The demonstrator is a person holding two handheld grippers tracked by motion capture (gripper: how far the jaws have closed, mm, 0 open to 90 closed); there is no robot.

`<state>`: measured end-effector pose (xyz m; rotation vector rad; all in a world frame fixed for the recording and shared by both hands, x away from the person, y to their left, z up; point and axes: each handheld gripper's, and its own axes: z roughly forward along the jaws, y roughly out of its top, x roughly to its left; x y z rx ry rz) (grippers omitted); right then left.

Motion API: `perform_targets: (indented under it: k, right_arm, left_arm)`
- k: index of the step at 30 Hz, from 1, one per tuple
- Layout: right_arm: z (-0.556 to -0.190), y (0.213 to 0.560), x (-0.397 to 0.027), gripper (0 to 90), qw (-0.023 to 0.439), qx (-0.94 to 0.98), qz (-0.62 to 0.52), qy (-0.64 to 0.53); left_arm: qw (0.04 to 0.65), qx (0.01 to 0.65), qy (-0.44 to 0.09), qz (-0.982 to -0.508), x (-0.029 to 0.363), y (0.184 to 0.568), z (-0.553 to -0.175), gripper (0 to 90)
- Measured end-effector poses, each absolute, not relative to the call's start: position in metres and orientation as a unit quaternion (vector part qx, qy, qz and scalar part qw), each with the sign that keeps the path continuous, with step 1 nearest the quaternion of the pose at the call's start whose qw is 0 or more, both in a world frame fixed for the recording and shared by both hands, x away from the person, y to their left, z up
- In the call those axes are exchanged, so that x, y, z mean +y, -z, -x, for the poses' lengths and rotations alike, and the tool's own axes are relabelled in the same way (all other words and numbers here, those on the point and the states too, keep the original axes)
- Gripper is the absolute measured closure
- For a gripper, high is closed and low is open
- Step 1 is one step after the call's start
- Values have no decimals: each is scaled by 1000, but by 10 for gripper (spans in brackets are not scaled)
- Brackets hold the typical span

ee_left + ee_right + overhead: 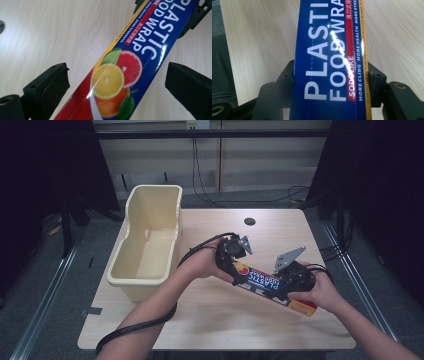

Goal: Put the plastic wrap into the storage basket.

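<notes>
The tub (148, 240) stands on the left part of the desk (215, 320), overhanging its left edge. The plastic wrap box (272, 287) lies right of the tub, near the desk centre, between the left gripper (231, 254) and right gripper (295, 275).

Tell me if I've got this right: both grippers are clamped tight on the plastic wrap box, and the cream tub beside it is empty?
Not quite. The right gripper is clamped on the plastic wrap box, but the left gripper view shows the left gripper open, with gaps either side of the box. The cream tub is empty.
</notes>
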<state>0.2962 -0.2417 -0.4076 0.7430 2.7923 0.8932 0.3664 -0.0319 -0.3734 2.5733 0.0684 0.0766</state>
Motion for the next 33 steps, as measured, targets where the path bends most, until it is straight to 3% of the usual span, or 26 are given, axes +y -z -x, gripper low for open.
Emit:
perform_targets:
  k: [15, 21, 27, 33]
  right_arm:
    - [-298, 401, -234, 414, 61, 934, -184, -300]
    - [-296, 401, -231, 413, 56, 939, -159, -298]
    - [-297, 401, -231, 411, 59, 943, -128, -301]
    - [-300, 403, -236, 387, 11, 940, -95, -328]
  left_arm:
    - [266, -35, 15, -963, -45, 380, -357, 202]
    - [233, -47, 39, -971, -45, 382, -354, 294]
    - [204, -39, 27, -978, -51, 378, -343, 350]
    - [190, -27, 40, -981, -50, 372, -330, 401]
